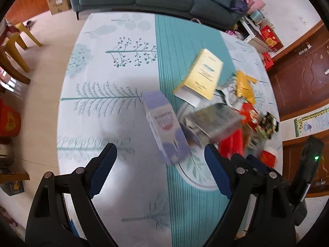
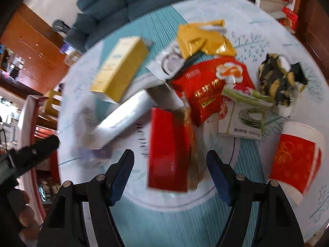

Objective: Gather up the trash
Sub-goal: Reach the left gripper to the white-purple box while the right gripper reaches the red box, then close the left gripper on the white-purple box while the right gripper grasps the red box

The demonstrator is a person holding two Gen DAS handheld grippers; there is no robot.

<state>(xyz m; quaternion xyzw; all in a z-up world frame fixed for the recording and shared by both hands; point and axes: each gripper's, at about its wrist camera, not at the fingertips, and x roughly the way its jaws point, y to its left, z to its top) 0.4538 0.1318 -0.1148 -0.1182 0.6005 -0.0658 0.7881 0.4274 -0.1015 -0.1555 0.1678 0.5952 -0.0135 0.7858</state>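
Left gripper (image 1: 160,158): jaws spread wide, empty, hovering over the worktop (image 1: 115,111) with its pale leaf-print cloth and teal stripe. Just ahead of the gap, nearer the right jaw: a lilac-and-white carton (image 1: 164,127), long, tilted, print blurred. Beyond it, farther from the jaws: a yellow box (image 1: 202,76) with an open white flap. Ahead of the right jaw: a silvery grey carton (image 1: 216,121), smeared by motion, heaped against red and gold wrappers.

Right gripper (image 2: 169,156): jaws likewise parted, gripping nothing. Directly between and ahead of the jaws: a red box (image 2: 168,150), glossy, lying lengthwise, with a brownish transparent wrapper (image 2: 191,144) along its right side. Farther ahead: a red pouch (image 2: 207,90) with gold lettering and a white flower motif. Ahead-left: a white rolled packet (image 2: 125,115) and the yellow box (image 2: 121,68). Far ahead: a crumpled gold foil bag (image 2: 203,39). Right of the right jaw: a red-and-white paper cup (image 2: 296,160) on its side. Ahead-right: a white box (image 2: 242,121) printed with a green coil, and a crushed black-and-yellow wrapper (image 2: 277,78).
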